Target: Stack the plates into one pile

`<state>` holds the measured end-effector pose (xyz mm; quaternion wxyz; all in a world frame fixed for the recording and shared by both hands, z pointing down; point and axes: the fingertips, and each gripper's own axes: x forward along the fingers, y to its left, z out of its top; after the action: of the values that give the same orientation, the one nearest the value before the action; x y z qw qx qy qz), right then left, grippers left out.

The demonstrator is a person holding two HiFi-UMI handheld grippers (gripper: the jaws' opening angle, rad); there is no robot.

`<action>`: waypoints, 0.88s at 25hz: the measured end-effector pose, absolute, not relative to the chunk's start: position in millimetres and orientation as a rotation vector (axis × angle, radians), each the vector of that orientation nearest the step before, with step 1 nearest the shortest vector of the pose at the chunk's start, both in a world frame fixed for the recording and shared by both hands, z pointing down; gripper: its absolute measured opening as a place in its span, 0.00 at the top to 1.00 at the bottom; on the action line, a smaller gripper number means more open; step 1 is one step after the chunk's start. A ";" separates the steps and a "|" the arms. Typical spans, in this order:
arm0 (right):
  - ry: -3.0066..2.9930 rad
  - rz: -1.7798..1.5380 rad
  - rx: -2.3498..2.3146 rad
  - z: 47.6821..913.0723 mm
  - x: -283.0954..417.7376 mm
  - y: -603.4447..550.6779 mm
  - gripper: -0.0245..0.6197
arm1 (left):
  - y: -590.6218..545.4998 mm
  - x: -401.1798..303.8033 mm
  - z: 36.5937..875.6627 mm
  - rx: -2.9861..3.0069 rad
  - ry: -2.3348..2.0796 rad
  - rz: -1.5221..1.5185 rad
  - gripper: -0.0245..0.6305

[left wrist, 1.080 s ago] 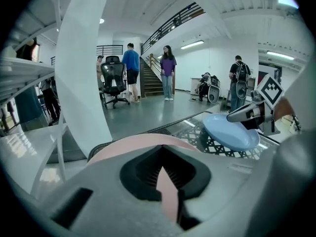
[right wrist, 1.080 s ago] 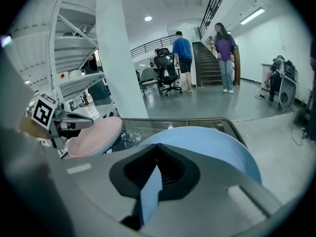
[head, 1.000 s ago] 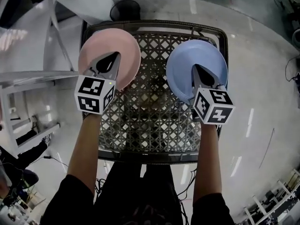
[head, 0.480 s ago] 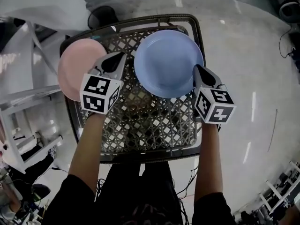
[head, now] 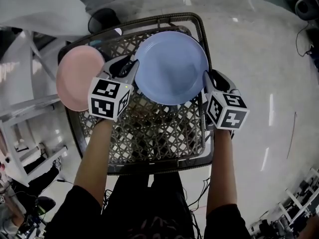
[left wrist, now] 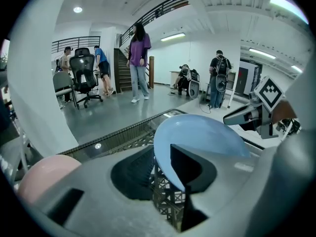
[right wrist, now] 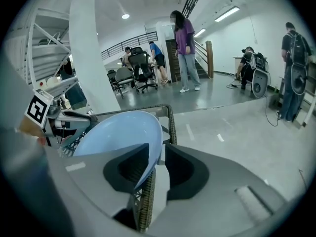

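Left gripper: jaws just opened partway; blue plate rim seen between them at its 9 o'clock.
Right gripper: jaws just opened likewise; rim between them at 3 o'clock.
Pink plate: seen at 9 o'clock of the blue plate.

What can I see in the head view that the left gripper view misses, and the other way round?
Only the head view: the person's forearms and nearly the whole lattice tabletop, seen from above. Only the left gripper view: the room beyond, with people standing, an office chair, stairs and ceiling lights. Both: the blue plate, the pink plate to its left, and some of the lattice.
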<state>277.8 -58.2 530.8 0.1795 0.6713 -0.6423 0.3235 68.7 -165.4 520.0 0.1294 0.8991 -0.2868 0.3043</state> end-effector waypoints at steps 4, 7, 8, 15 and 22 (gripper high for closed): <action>-1.803 0.938 1.894 539.8 280.5 -60.8 0.77 | -163.9 75.7 531.3 2.581 -0.815 0.905 0.72; -1.800 0.956 1.883 541.8 280.5 -64.6 0.75 | -163.8 77.3 537.9 2.545 -0.804 0.961 0.70; -1.799 0.961 1.879 542.1 280.6 -65.7 0.75 | -163.7 76.7 540.1 2.532 -0.803 0.982 0.70; -1.786 0.989 1.853 549.6 281.6 -69.4 0.75 | -162.4 74.9 554.8 2.466 -0.775 1.031 0.72; -1.799 0.991 1.822 554.8 276.9 -71.1 0.79 | -163.3 71.1 560.1 2.476 -0.777 1.061 0.84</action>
<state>276.9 -71.1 554.8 0.1968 0.6506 -0.6426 0.3538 71.1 -163.3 560.1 0.1684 0.8705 -0.2732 0.3731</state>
